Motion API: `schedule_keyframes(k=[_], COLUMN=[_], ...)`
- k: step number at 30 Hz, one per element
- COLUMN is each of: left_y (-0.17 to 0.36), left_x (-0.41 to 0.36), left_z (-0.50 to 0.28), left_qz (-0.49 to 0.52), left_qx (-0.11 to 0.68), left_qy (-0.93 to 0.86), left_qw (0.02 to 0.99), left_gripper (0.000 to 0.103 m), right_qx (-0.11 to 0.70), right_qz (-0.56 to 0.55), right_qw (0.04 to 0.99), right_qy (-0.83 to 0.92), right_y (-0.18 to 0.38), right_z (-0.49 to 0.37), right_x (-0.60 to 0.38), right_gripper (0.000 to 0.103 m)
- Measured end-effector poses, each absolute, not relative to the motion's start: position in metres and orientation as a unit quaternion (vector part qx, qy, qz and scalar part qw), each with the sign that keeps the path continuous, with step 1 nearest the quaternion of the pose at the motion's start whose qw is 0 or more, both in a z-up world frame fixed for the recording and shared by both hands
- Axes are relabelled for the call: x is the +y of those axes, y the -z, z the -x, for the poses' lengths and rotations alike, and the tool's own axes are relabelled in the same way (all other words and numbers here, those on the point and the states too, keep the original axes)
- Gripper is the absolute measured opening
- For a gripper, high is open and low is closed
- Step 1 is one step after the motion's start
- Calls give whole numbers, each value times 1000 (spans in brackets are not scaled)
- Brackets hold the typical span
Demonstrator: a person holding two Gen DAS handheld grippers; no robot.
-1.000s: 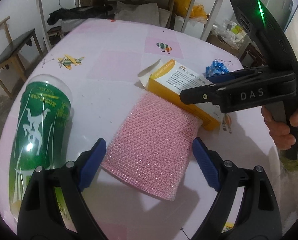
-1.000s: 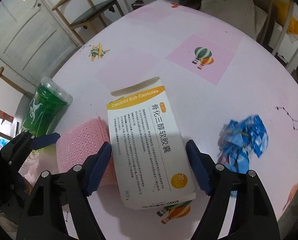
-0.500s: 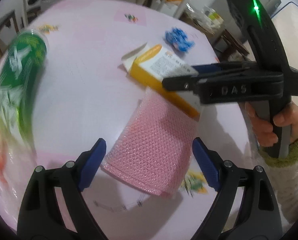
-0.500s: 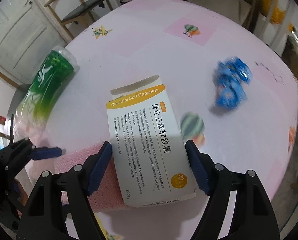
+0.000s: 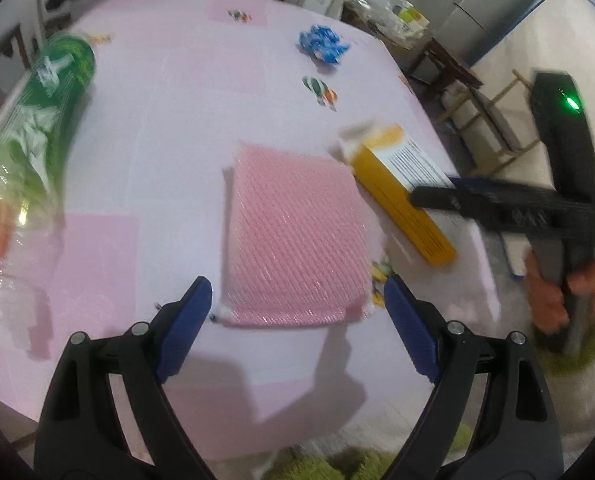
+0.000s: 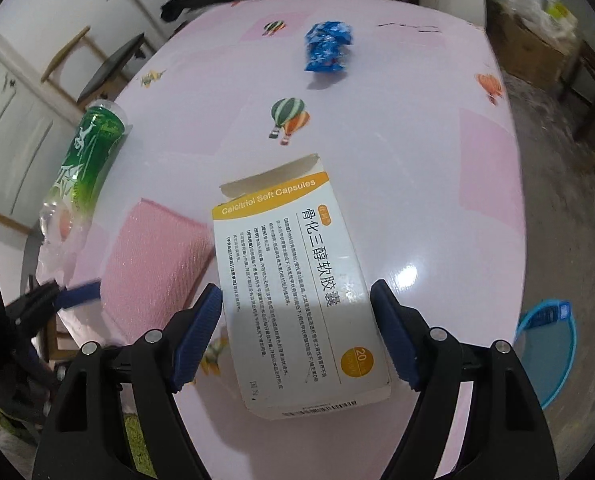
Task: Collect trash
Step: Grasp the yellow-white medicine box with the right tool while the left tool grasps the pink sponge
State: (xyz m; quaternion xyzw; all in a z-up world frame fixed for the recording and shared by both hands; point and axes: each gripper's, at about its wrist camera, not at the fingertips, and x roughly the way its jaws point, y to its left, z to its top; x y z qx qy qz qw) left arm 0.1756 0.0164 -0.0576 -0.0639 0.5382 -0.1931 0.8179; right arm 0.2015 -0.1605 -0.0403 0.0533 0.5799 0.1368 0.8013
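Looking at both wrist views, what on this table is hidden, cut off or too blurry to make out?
- Pink pad: right wrist view, its right edge is hidden behind the box.
- Box: left wrist view, label blurred and partly covered by the right hand-held gripper.
- Green bottle: left wrist view, motion-blurred, label unreadable.
- Blue basin: right wrist view, cut off behind the gripper arm.
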Motion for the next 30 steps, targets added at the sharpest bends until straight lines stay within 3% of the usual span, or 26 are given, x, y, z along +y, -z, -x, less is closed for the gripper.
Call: schedule_keyframes(k=[10,18,30], left_y=[58,50,73], left_x=[-5,-15,-23], left_z=[-189,-187,-193], left_qz=[11,5,-38], left_qx=[522,516,526], left_qy=[157,166,130], left_qw=[839,841,840], left_gripper=[84,84,84], right_qx=[571,568,557], right_qz=[-10,31,4], right_qw=[812,812,821], right_qy=[-122,-129,-125], right_y=[46,51,55], right_z=[-186,-185,-181], right_x=[-154,-150,-164], right_gripper=[81,81,78])
